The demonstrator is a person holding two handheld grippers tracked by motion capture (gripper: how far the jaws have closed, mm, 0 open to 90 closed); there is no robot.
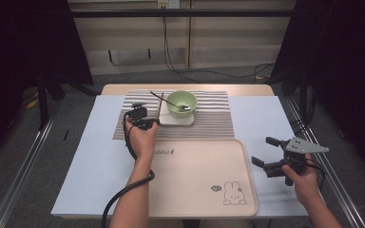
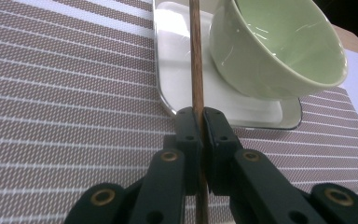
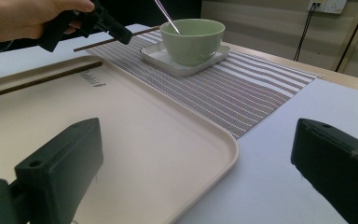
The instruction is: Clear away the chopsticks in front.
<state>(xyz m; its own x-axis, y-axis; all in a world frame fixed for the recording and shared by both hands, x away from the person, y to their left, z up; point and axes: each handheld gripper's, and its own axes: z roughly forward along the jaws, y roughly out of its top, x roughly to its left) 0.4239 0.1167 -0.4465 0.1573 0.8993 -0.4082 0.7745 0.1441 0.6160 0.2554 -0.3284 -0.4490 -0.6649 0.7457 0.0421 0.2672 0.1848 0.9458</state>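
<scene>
Chopstick [image 1: 160,105], high view: clamped in left gripper [image 1: 147,123] over the striped mat's [image 1: 209,124] left part. Left gripper view: jaws pinch it beside the green bowl [image 2: 279,51]. Right gripper view: right gripper [image 3: 193,182] gapes empty above the tray's [image 3: 168,154] right edge.

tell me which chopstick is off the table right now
The chopstick clamped between the left gripper fingers, held beside the green bowl. The other chopstick lies flat in the beige tray.

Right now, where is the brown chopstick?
The brown chopstick is pinched in the left gripper, above the striped mat, just left of the green bowl on its white dish.
</scene>
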